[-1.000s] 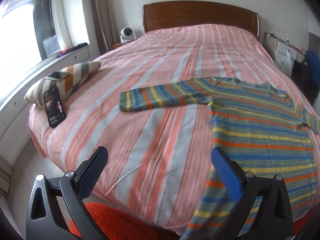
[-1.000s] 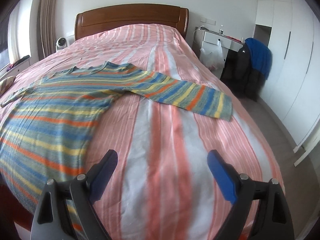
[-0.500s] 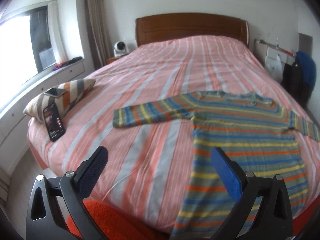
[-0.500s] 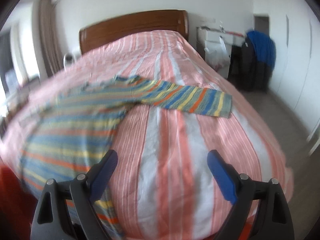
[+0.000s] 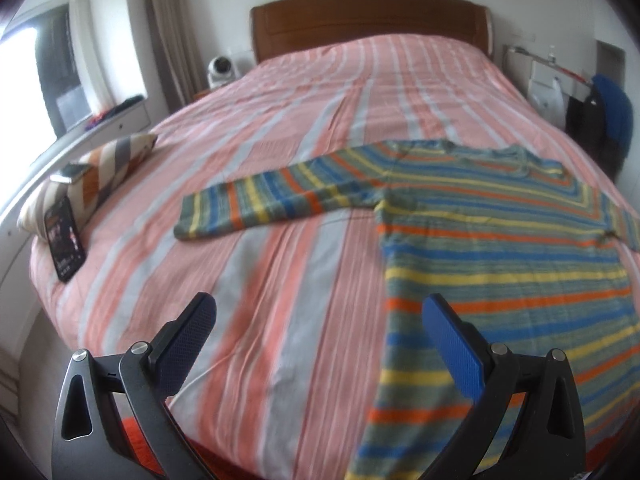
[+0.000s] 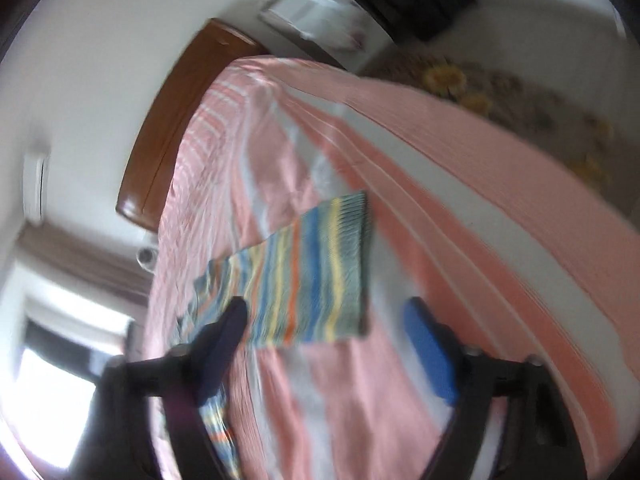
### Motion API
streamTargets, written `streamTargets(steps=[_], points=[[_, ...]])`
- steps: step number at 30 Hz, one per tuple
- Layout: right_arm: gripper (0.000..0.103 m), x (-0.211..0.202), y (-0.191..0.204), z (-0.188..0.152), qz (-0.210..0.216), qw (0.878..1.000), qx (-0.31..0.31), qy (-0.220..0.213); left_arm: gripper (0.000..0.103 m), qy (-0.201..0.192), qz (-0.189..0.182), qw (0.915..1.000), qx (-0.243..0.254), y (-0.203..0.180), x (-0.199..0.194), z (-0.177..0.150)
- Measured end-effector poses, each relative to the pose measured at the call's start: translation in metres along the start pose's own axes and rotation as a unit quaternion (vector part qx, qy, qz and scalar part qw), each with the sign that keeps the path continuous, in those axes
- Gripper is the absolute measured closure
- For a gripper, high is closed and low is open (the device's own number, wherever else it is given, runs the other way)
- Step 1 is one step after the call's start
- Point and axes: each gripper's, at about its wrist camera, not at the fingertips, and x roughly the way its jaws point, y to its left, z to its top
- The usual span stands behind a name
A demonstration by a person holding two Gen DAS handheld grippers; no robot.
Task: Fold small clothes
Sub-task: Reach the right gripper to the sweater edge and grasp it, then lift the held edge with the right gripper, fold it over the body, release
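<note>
Changing: the right gripper (image 6: pixel 324 344) has rolled over and swung in close to the sleeve (image 6: pixel 308 272).
Right fingers: closing, not yet pinching; the sleeve end lies between them.
Left gripper (image 5: pixel 316 340): fingers wide apart, holding nothing, a bit nearer the sweater (image 5: pixel 500 248).
Sweater: flat on the bed (image 5: pixel 280 128), sleeves spread out.
Meaning: the first fold looks about to start.

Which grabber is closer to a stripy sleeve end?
Right. The right gripper, jaws closing on nothing, sits just short of its sleeve cuff. The left gripper is farther back from the other sleeve.
</note>
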Motion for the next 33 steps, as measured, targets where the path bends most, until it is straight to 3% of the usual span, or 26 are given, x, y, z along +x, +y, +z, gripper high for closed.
streamTargets(steps=[5, 9, 11, 12, 15, 21, 24, 26, 30, 32, 33], points=[[0.034, 0.025, 0.0, 0.018, -0.004, 1.0, -0.002, 0.03, 0.0, 0.028, 0.012, 0.9993, -0.021, 0.006, 0.03, -0.008], [0.049, 0.037, 0.0, 0.027, 0.002, 0.999, -0.015, 0.048, 0.0, 0.047, 0.015, 0.9986, -0.017, 0.007, 0.046, -0.018], [0.077, 0.045, 0.004, 0.03, 0.002, 0.998, -0.024, 0.059, 0.0, 0.049, 0.015, 0.9986, -0.015, 0.008, 0.049, -0.018], [0.099, 0.05, 0.011, 0.03, -0.011, 0.997, -0.04, 0.067, 0.0, 0.045, 0.016, 0.9987, -0.016, 0.01, 0.049, -0.017], [0.1, 0.048, 0.057, 0.025, -0.044, 0.992, -0.112, 0.045, 0.0, 0.019, 0.026, 0.9991, -0.027, 0.019, 0.046, -0.012], [0.1, 0.057, 0.214, -0.001, 0.01, 0.971, -0.235, 0.051, 0.0, 0.024, 0.034, 0.9979, -0.049, 0.035, 0.06, -0.021], [0.1, 0.092, 0.298, -0.033, 0.032, 0.95, -0.298, 0.085, 0.0, 0.026, 0.028, 0.9974, -0.061, 0.046, 0.064, -0.022], [0.1, 0.119, 0.335, -0.058, 0.036, 0.937, -0.332, 0.105, 0.0, 0.031, 0.027, 0.9961, -0.077, 0.055, 0.067, -0.023], [0.099, 0.184, 0.375, -0.117, 0.041, 0.917, -0.367, 0.154, 0.0, 0.044, 0.019, 0.9915, -0.121, 0.072, 0.073, -0.025], [0.093, 0.216, 0.378, -0.138, 0.062, 0.914, -0.351, 0.195, 0.0, 0.044, 0.021, 0.9908, -0.127, 0.073, 0.073, -0.026], [0.072, 0.232, 0.375, -0.148, 0.08, 0.913, -0.33, 0.226, 0.0, 0.044, 0.023, 0.9909, -0.125, 0.073, 0.073, -0.026]])
